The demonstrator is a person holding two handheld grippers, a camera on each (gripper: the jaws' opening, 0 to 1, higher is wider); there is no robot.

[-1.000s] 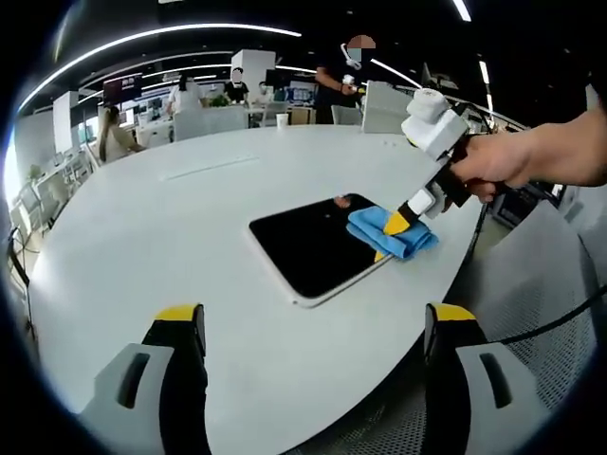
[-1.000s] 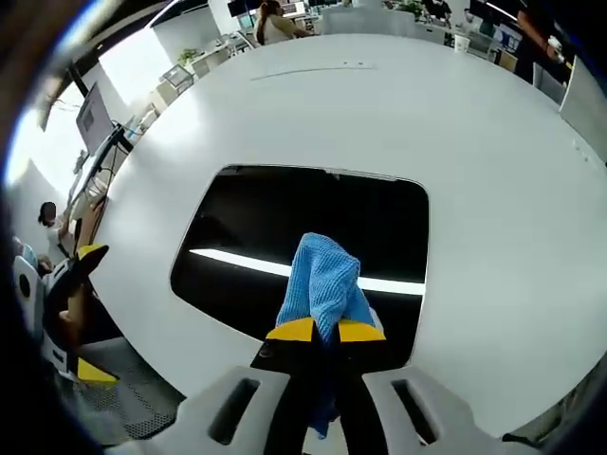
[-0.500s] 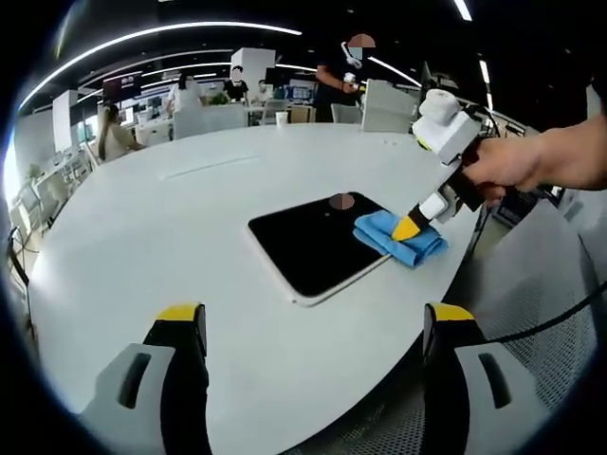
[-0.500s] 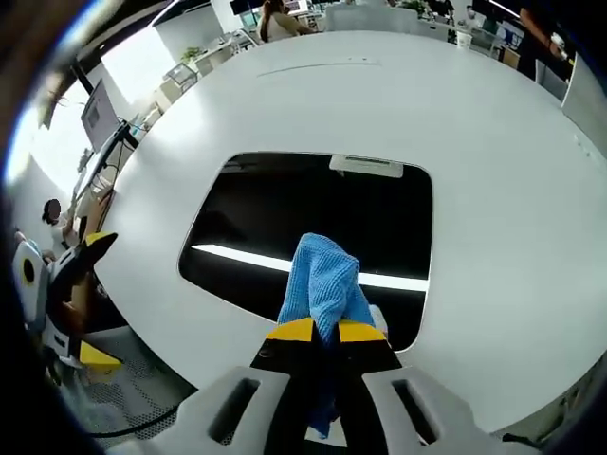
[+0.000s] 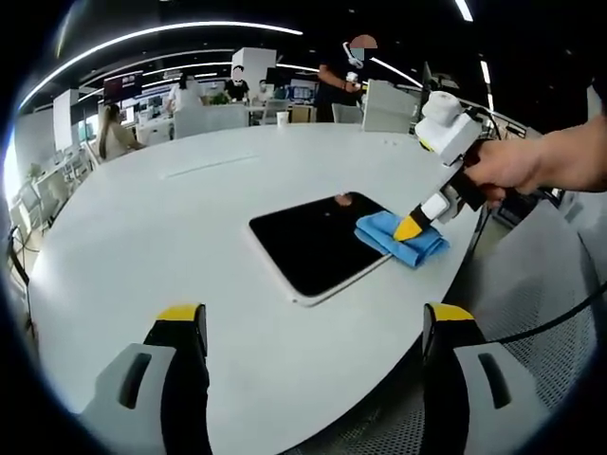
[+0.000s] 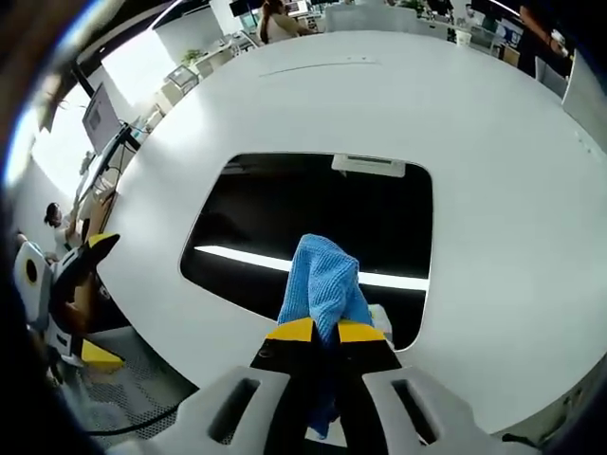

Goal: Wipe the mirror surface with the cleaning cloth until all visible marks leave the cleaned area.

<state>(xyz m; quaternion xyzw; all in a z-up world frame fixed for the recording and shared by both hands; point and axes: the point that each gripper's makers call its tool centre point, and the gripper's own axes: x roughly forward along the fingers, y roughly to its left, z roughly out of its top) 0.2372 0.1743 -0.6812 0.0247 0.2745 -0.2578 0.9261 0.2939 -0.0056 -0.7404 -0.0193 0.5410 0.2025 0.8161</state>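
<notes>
The wiping step looks under way: the right gripper [image 6: 327,331], jaws clenched on the blue cloth [image 6: 324,282], presses it at the mirror's [image 6: 303,223] near edge on the white surface [image 5: 171,237], the left gripper [image 5: 313,327] waits released, and next comes a sweep across the dark glass.

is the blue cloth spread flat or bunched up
Bunched up: the cloth is pinched in the shut right tool, folds rising over the mirror edge.

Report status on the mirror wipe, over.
Right tongs shut on blue microfibre cloth at dark rectangular mirror's near edge. Left tongs open, hovering clear. Nothing in the way.
</notes>
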